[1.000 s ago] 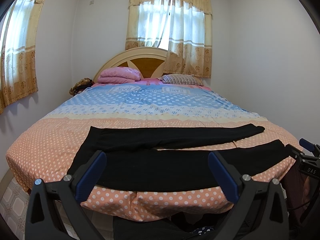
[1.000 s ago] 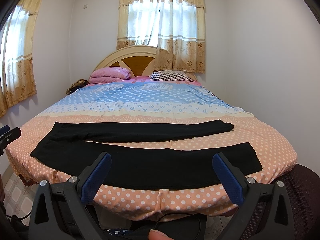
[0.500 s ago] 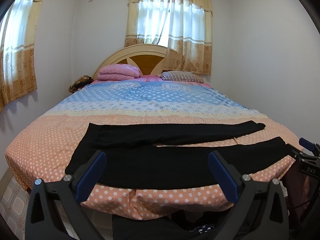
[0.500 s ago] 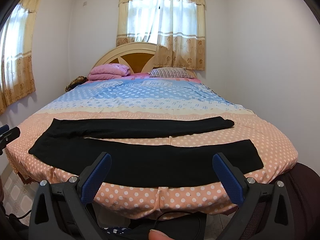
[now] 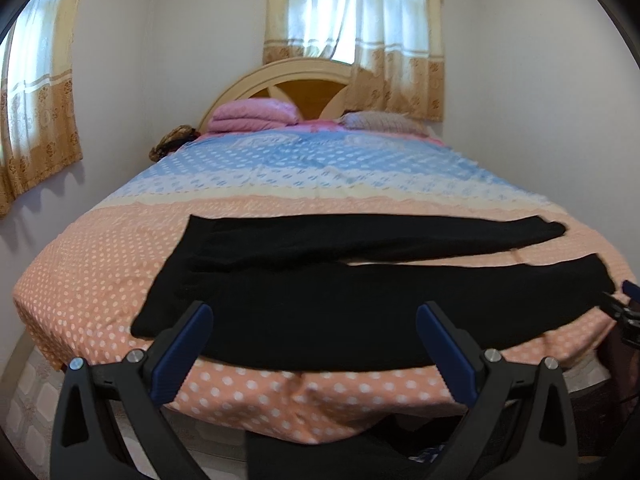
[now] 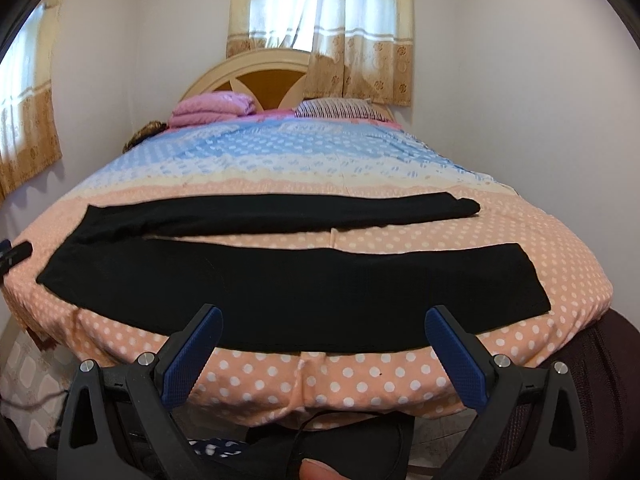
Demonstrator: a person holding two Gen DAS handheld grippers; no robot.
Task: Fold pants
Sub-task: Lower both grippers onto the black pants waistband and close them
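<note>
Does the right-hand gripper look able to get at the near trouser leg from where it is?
Probably yes. The right gripper is open and faces the near leg of the black pants, which lies flat at the bed's edge with nothing between.

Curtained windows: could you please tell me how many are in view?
2: one window behind the headboard, and one side window on the left wall. Others may lie outside the frame.

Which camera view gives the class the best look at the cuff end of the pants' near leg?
The right wrist view. There the near leg's cuff lies fully in frame, its straight edge clear against the dotted bedspread. In the left wrist view the same cuff sits near the distorted right edge, beside the other tool.
</note>
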